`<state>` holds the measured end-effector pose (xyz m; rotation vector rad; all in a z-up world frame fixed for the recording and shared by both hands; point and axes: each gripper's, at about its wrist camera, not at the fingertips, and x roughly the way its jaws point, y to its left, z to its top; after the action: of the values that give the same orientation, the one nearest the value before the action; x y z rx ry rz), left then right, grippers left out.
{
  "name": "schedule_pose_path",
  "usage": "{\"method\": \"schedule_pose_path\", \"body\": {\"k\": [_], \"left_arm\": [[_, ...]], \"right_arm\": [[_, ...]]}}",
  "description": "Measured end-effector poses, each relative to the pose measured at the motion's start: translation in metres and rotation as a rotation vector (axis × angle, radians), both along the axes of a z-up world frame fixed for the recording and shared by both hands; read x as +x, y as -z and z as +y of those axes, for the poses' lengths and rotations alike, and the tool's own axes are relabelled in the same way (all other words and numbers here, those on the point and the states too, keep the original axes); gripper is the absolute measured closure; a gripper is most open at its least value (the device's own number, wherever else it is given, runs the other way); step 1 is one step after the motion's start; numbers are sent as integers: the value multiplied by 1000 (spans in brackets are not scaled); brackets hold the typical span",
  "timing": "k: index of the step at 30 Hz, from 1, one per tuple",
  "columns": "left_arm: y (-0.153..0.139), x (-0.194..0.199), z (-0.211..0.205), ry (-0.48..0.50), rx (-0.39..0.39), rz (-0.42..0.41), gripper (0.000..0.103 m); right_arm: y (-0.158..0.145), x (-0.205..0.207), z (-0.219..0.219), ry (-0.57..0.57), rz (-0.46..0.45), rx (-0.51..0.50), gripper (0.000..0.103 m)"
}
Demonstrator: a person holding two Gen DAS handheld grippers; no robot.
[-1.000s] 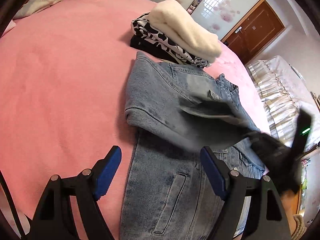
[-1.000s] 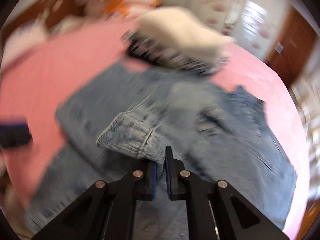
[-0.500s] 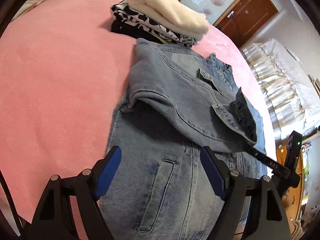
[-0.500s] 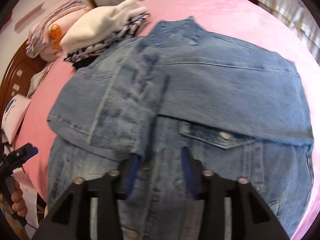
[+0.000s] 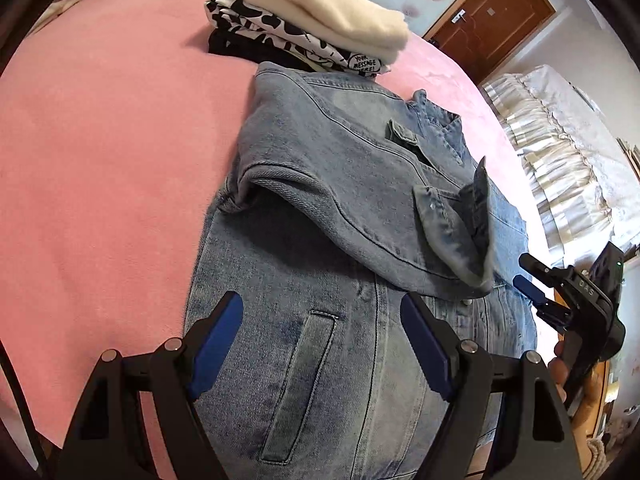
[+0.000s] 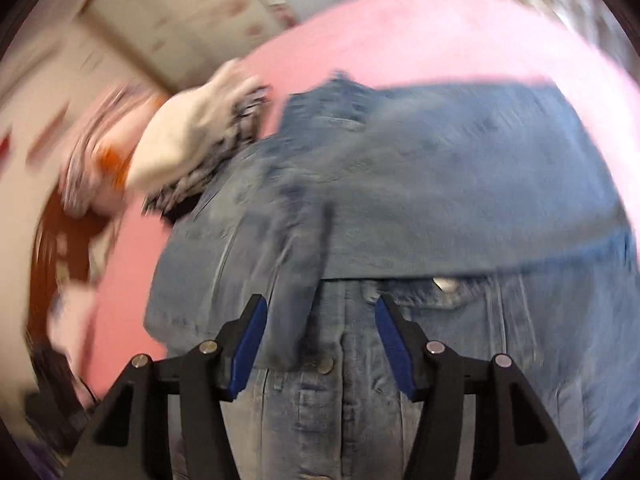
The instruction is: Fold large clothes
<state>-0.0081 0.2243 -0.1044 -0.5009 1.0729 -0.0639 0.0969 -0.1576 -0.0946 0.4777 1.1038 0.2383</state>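
The denim jacket [image 5: 344, 208] lies front-up on the pink bed [image 5: 104, 168], both sleeves folded across its chest; one cuff [image 5: 460, 236] stands slightly raised near the placket. Its collar end touches a stack of folded clothes [image 5: 312, 36], so room there is closed. Wide bare bedspread opens beyond the jacket's side seam in your left wrist view; beyond the other side the bed's edge lies close. Your left tongs [image 5: 322, 344] hover released over the lower front, straddling the welt pocket [image 5: 300, 384], pads clear of cloth. Your right tongs [image 6: 316, 340] stand released above the button placket, the sleeve cuff [image 6: 288, 328] lying between the jaws, ungripped.
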Motion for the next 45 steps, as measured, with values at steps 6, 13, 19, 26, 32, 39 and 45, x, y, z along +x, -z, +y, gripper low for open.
{"method": "schedule_pose_path", "body": {"k": [6, 13, 19, 26, 32, 39, 45], "left_arm": [[2, 1, 1, -2, -6, 7, 23], [3, 0, -4, 12, -10, 9, 23], [7, 0, -1, 7, -20, 18, 23], [11, 1, 2, 4, -28, 27, 23], [16, 0, 1, 8, -32, 38, 23], [19, 0, 5, -1, -31, 46, 23], [23, 1, 2, 8, -31, 54, 23]], "right_arm": [[-15, -24, 34, -164, -92, -220, 46], [-25, -62, 98, -408, -230, -408, 46], [4, -75, 135, -530, -184, -411, 46], [27, -68, 158, -584, -229, -502, 46], [16, -43, 161, -517, -289, -505, 46], [-4, -16, 113, -303, -274, -426, 46], [-6, -7, 74, -196, -207, -331, 46]]}}
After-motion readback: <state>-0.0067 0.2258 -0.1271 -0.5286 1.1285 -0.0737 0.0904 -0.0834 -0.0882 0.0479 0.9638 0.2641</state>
